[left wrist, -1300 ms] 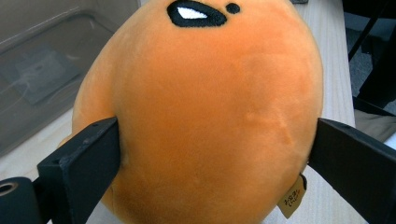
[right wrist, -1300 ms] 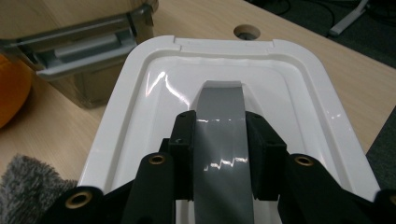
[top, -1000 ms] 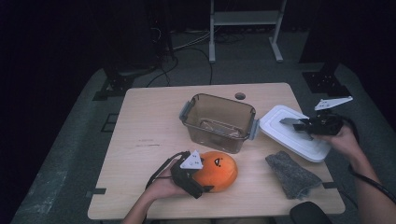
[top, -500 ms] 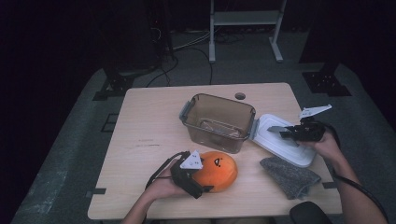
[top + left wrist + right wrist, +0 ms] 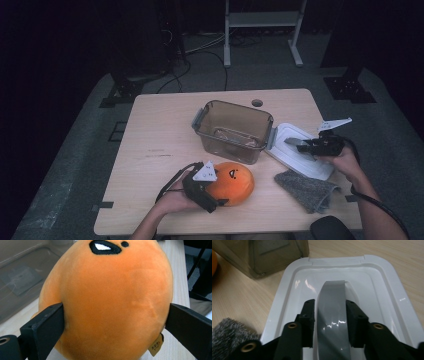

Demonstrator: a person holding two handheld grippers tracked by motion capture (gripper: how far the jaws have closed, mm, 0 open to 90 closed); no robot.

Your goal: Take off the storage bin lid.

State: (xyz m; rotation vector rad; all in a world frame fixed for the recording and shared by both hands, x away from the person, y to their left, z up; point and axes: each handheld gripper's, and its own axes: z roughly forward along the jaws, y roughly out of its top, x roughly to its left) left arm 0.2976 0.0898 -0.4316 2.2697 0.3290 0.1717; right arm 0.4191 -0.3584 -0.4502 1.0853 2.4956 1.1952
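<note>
While my left gripper [image 5: 216, 192] pinches the round orange plush toy [image 5: 231, 183] at the table's near edge, my right gripper [image 5: 301, 145] clamps the white plastic lid's [image 5: 300, 161] grey handle [image 5: 332, 315] beside the clear plastic container [image 5: 233, 130].

From above, light falls on my wooden table [image 5: 165, 135] alone; everything beyond its edges sinks into near black, and the picture is soft and a little grainy. The clear plastic container [image 5: 233, 129] throws only a faint shadow toward me. Along my left gripper [image 5: 112, 315], the orange plush toy [image 5: 110, 297] is evenly lit and sharp, while the container behind it blurs. Along my right gripper [image 5: 329, 312], white glare streaks the glossy white lid [image 5: 387, 302] and the grey handle [image 5: 332, 315]; the jaws nearest the lens are slightly out of focus.
</note>
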